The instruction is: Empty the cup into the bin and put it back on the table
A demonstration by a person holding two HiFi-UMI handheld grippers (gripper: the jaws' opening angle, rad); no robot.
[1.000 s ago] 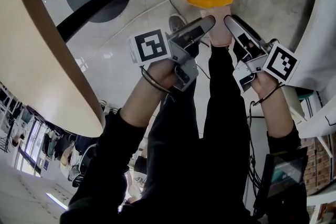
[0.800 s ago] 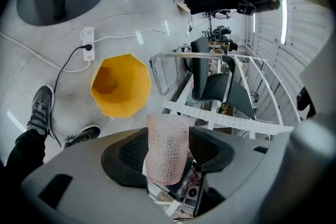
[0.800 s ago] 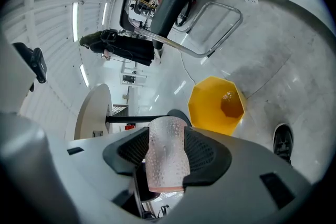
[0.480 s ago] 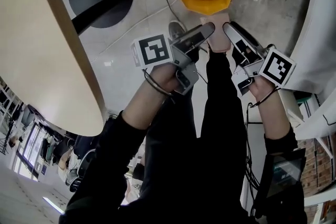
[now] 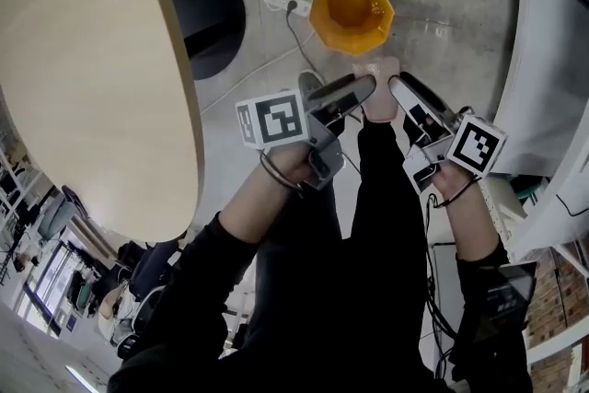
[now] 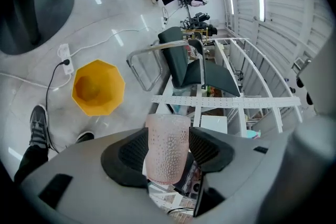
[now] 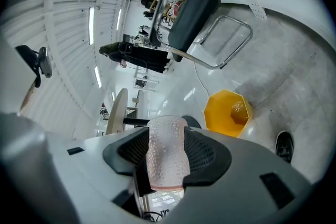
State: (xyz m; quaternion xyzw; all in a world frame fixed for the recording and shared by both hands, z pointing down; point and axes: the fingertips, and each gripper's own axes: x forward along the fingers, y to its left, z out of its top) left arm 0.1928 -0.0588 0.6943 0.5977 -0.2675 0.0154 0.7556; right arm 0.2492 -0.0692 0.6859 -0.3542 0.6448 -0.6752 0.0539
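A pink, bumpy, see-through cup [image 5: 378, 94] hangs over the floor between my two grippers, just short of the orange bin [image 5: 352, 11]. My left gripper [image 5: 362, 88] grips it from the left and my right gripper [image 5: 397, 88] from the right. In the left gripper view the cup [image 6: 167, 147] sits pressed between both pads, with the bin [image 6: 98, 86] on the floor to the left. In the right gripper view the cup [image 7: 167, 157] is squeezed the same way, and the bin [image 7: 229, 112] holds a roundish orange lump. The cup's inside is hidden.
A round beige table top [image 5: 92, 78] fills the left side, with its black base disc [image 5: 210, 17] on the grey floor. A white power strip [image 5: 281, 2] and its cable lie beside the bin. The person's shoe [image 5: 310, 86] stands beneath the grippers. A black chair [image 6: 181, 63] stands beyond the bin.
The head view has swung toward the table, which now fills more of the left. The bin looks smaller and farther. Both grippers still hold the cup together just short of the bin.
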